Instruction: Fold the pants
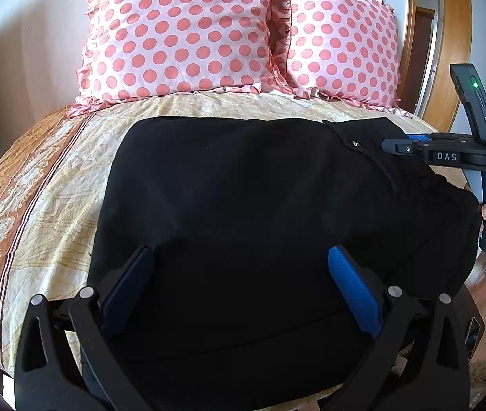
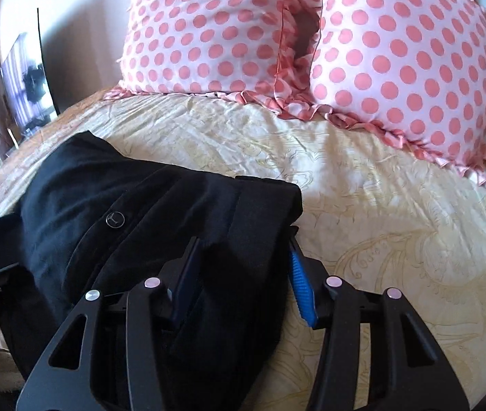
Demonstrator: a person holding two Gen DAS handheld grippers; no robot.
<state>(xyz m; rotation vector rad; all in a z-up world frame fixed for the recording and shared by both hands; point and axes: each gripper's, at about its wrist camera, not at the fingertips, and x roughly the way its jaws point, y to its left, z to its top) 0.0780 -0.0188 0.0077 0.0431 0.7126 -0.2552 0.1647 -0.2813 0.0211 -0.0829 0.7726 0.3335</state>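
**Ana:** Looking at the black pants [image 1: 243, 185], they lie spread across the cream patterned bedspread [image 1: 72, 157], in front of two polka-dot pillows [image 1: 181, 30]. How do you reckon they handle?

**Ben:** Soft and limp, I'd say, a mid-weight cloth with no stiffness. They will sag wherever they're unsupported, and one edge already droops off the near side of the bed. The only hard bit is the waist button [image 2: 115, 219].

**Ana:** And the grippers?

**Ben:** The right gripper [image 2: 243, 257] has a thick bunch of waistband cloth between its blue pads [image 2: 301, 284]; the jaws stand half closed around it and seem to press on it. The left gripper [image 1: 239, 274] hangs over the middle of the fabric with its fingers spread wide, holding nothing.

**Ana:** Where should the left one take hold?

**Ben:** At a seam or hem, probably. Doubled cloth gives the pads something to bite, whereas a single smooth layer could slip out.
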